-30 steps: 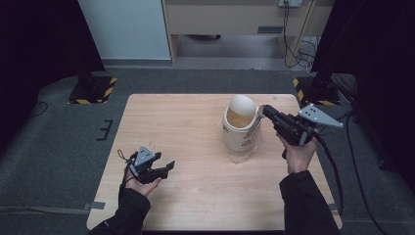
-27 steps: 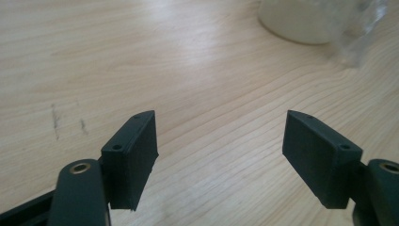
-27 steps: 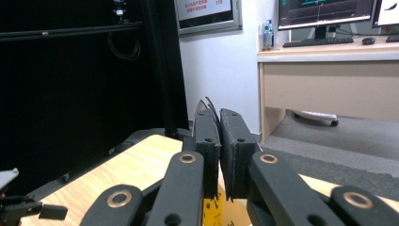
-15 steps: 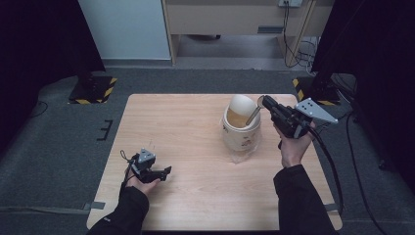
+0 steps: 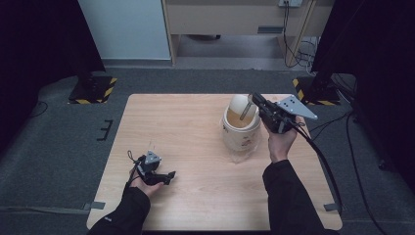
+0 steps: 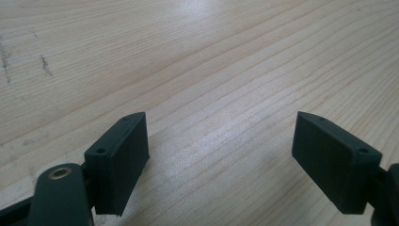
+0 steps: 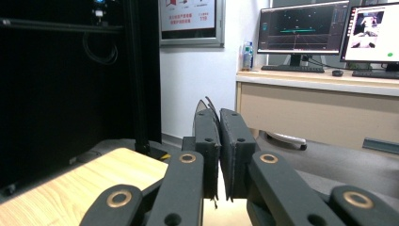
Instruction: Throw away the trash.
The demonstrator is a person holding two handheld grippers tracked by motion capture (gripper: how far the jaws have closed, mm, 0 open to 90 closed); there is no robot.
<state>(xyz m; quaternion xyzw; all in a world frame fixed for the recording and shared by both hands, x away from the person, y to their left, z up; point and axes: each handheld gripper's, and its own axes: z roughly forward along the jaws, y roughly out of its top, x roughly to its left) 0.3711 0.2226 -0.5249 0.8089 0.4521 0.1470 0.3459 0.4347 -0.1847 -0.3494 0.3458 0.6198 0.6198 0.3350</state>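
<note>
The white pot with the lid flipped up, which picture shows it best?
The high view: the whole white pot stands on the table, lid up, with the right gripper at its rim. The left gripper view has bare tabletop; the right gripper view looks across the room.

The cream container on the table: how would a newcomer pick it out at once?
On the wooden table, look toward its far right part, just left of the right gripper. The cream container stands there upright, lid raised, the table's sole tall, rounded thing.
</note>
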